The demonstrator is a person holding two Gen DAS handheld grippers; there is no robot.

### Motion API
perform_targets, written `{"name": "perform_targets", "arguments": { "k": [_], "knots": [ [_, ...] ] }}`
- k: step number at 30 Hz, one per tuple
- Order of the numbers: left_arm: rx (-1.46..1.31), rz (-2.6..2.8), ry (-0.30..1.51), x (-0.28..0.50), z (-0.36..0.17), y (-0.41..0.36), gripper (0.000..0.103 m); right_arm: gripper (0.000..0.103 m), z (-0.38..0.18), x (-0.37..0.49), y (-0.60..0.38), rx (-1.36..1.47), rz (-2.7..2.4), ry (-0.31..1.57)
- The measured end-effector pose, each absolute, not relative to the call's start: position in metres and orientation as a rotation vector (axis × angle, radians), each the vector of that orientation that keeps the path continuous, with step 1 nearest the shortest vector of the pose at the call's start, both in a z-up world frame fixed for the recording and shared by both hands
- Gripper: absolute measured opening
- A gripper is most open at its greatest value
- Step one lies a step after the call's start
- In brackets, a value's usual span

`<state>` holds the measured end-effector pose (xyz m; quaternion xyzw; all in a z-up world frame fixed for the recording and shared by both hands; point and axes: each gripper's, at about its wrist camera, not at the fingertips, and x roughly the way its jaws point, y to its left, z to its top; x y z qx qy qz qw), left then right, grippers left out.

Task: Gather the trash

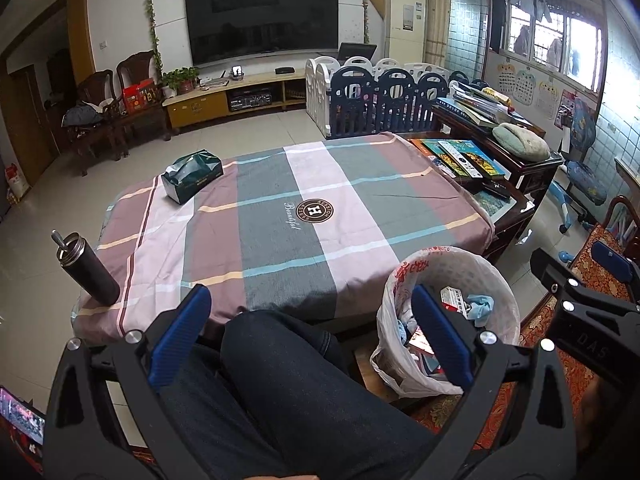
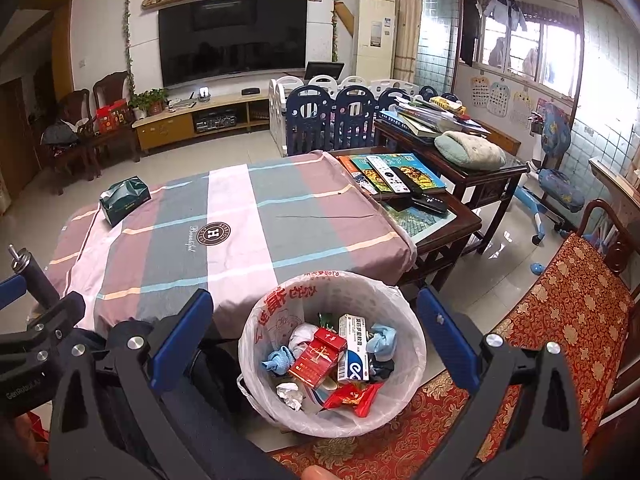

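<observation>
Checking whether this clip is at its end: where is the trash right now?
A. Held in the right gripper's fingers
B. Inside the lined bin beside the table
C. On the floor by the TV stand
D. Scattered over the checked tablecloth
B: cartons, wrappers and crumpled tissues lie in the lined bin; the right gripper hangs open and empty above it.

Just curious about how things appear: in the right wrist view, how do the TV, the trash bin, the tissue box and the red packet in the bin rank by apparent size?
As they look in that view:
1. Trash bin, close to the camera
2. TV, nearly as large despite being far off; the top two are close
3. Tissue box
4. Red packet
</observation>
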<state>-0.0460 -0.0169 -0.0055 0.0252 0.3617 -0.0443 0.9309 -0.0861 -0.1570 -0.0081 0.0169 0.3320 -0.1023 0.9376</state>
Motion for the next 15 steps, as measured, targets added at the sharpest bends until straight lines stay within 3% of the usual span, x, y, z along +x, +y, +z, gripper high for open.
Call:
{"name": "perform_targets", "arguments": {
  "k": [15],
  "knots": [
    [0.053,-0.09,0.75,-0.0457,-0.006,-0.0163,0.1,0.099,-0.0111,-0.0858,-0.1579,0.045,-0.207,0.686]
  ]
}}
